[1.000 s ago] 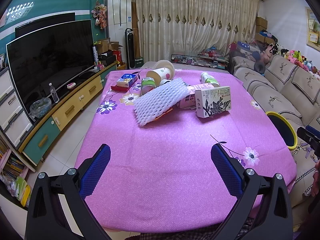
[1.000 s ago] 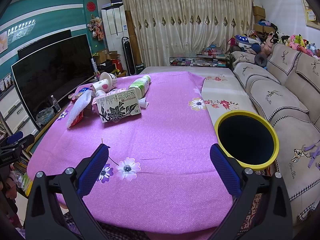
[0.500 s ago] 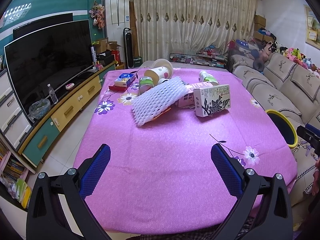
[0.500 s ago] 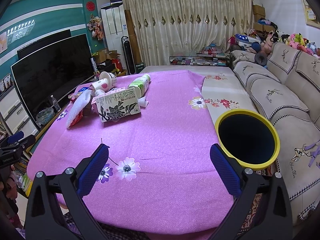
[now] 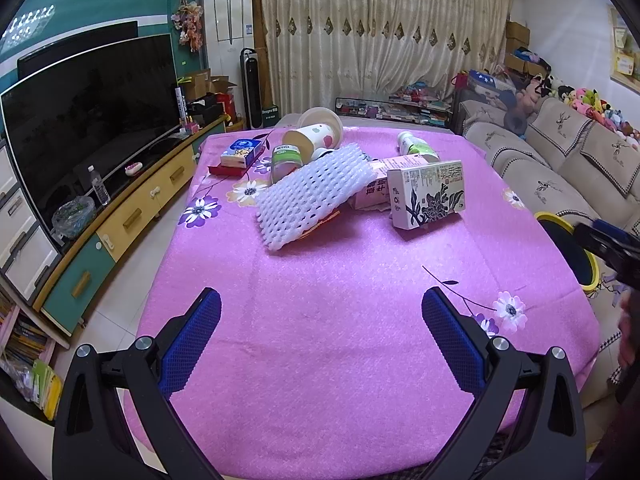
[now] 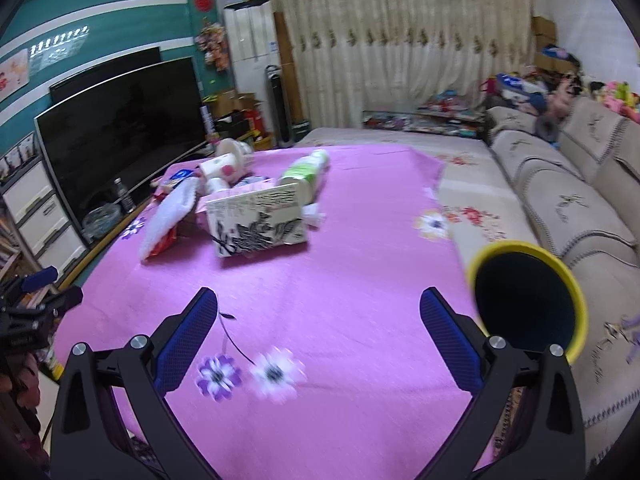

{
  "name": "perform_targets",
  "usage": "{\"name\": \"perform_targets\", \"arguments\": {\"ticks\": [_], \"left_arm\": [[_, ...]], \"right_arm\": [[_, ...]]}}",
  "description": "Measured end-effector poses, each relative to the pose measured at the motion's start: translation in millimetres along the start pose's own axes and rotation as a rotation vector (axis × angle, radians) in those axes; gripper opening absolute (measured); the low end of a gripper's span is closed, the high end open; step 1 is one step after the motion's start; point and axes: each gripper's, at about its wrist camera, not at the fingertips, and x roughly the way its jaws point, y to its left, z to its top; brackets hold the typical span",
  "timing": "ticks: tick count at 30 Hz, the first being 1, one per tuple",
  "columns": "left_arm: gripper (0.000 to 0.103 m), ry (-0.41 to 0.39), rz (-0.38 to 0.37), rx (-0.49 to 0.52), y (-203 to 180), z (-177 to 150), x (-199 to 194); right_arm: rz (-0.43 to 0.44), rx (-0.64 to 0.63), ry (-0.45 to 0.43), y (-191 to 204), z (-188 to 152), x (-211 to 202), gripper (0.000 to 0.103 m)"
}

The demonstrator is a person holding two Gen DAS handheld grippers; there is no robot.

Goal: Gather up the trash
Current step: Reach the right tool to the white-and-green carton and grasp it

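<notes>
Trash lies in a heap at the far middle of the pink-covered table (image 5: 328,320): a white foam net (image 5: 312,196), a flower-printed box (image 5: 428,196), a pink carton (image 5: 376,188), a tipped paper cup (image 5: 316,136), a green jar (image 5: 286,160) and a green-white bottle (image 5: 416,148). The same box (image 6: 260,226) and bottle (image 6: 306,172) show in the right wrist view. A yellow-rimmed black bin (image 6: 524,300) stands at the table's right edge. My left gripper (image 5: 320,320) is open above the near table, holding nothing. My right gripper (image 6: 318,320) is open too, left of the bin.
A large TV (image 5: 88,108) on a yellow and teal cabinet (image 5: 132,216) runs along the left. A beige sofa (image 5: 560,160) with plush toys lines the right. A blue tissue box (image 5: 240,152) lies at the table's far left corner. Curtains close off the back.
The right wrist view has swung to the right and slightly forward, so the bin sits further right and the picture is blurred. The left gripper has edged closer to the heap.
</notes>
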Motion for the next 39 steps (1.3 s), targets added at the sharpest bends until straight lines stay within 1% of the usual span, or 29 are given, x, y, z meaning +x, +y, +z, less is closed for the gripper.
{"name": "perform_targets", "arguments": {"ticks": [4, 11, 14, 17, 20, 23, 26, 28, 31, 34, 36, 39], "left_arm": [[0.099, -0.005, -0.005, -0.008, 2.5, 1.3, 2.5], [0.099, -0.001, 0.009, -0.017, 14.5, 7.4, 14.4], [0.099, 0.008, 0.006, -0.017, 17.3, 9.6, 21.5], [0.099, 0.013, 0.004, -0.012, 20.2, 11.1, 26.8], [0.099, 0.014, 0.0, -0.012, 23.7, 13.3, 31.6], [0.099, 0.016, -0.007, -0.014, 27.6, 14.8, 35.4], [0.099, 0.017, -0.015, -0.014, 29.9, 15.3, 39.2], [0.099, 0.017, -0.017, -0.012, 30.1, 15.5, 40.5], [0.099, 0.017, -0.022, -0.011, 29.9, 15.9, 42.2], [0.099, 0.023, -0.023, -0.014, 30.8, 16.2, 45.2], [0.099, 0.025, -0.025, -0.014, 30.2, 16.5, 46.9], [0.099, 0.026, -0.031, -0.009, 27.6, 16.6, 48.1]], "right_arm": [[0.065, -0.009, 0.022, 13.9, 13.0, 29.8, 0.097], [0.086, -0.027, 0.028, 40.8, 36.3, 75.1, 0.097], [0.06, -0.068, 0.035, 66.9, 42.9, 99.1, 0.097], [0.022, -0.075, 0.032, 86.5, 47.4, 113.9, 0.097], [-0.054, -0.072, 0.035, 95.0, 53.3, 131.0, 0.097], [-0.064, -0.06, 0.058, 99.0, 55.8, 144.2, 0.097], [-0.11, -0.081, 0.065, 104.7, 56.9, 155.8, 0.096], [-0.126, -0.084, 0.074, 104.6, 55.3, 160.7, 0.096], [-0.151, -0.074, 0.083, 94.0, 52.5, 165.1, 0.096], [-0.129, -0.032, 0.104, 75.4, 49.4, 161.4, 0.096], [-0.168, -0.029, 0.097, 61.7, 46.8, 154.4, 0.096], [-0.2, 0.006, 0.106, 37.0, 41.3, 147.2, 0.097]]}}
